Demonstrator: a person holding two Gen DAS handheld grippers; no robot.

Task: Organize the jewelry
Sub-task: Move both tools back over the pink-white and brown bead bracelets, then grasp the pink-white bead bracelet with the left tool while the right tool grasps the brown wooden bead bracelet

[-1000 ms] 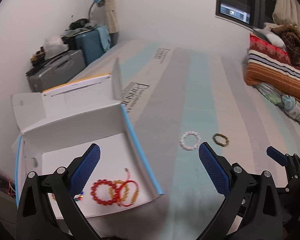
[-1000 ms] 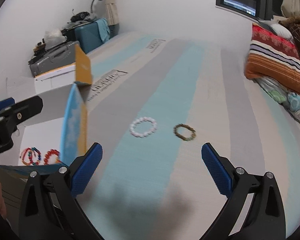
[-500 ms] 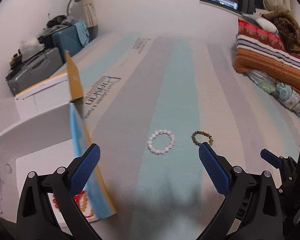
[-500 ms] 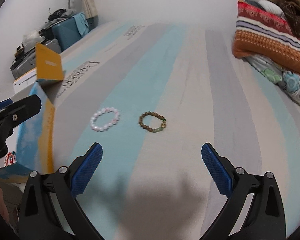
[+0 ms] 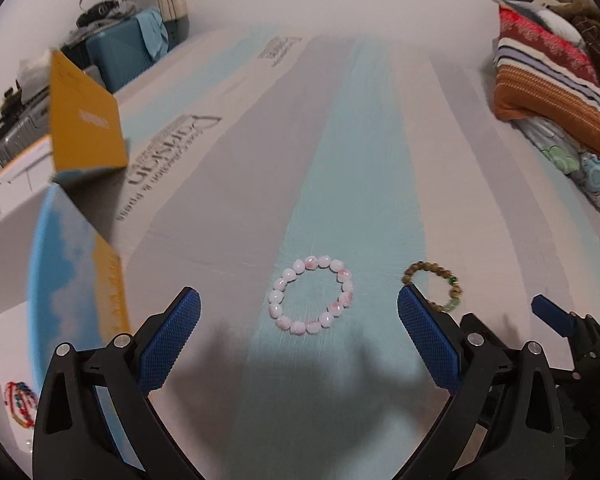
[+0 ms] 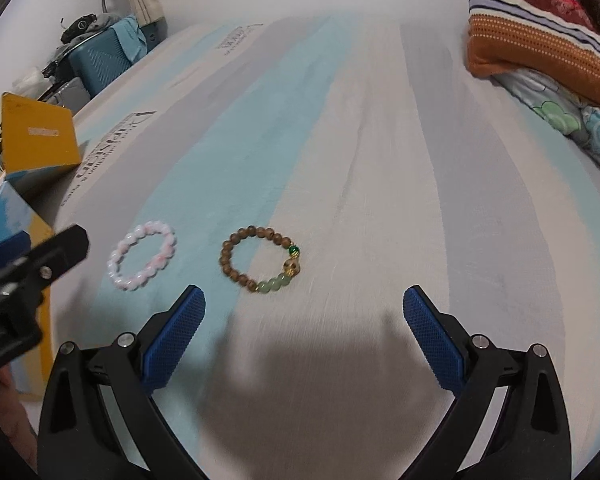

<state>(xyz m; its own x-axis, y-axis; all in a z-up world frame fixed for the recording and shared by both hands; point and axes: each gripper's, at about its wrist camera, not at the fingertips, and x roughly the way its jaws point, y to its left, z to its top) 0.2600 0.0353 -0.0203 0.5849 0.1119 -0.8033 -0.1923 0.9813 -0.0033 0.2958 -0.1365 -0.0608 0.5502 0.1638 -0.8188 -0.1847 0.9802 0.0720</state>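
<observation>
1. Jewelry still to be put away is seen on the striped grey, teal and white bed cover (image 6: 380,160): a pink-and-white round-bead bracelet (image 5: 311,300) and, just beside it but apart, a brown wooden-bead bracelet with pale green beads and a gold charm (image 6: 260,260).
2. The pink bracelet is framed between the blue-padded fingers of the left gripper (image 5: 298,320), which are spread wide and hold nothing.
3. The wooden bracelet is seen just ahead of the right gripper (image 6: 304,316), whose fingers are likewise held wide apart and empty; it lies nearer the left finger than the middle.
4. A white cardboard box with a sky-blue and yellow outer wall (image 5: 76,272) stands to the left; beaded red and multicoloured bracelets (image 5: 20,404) are glimpsed inside, though their count cannot be told.
5. A slip is judged likely if only one smooth bead is pinched, since the strand could roll out of the pads.
6. Cloth could be gathered with the beads if the fingers are pressed too deep into the soft cover.
7. The box's raised wall could be struck on the way over, and the bracelet dropped outside.
</observation>
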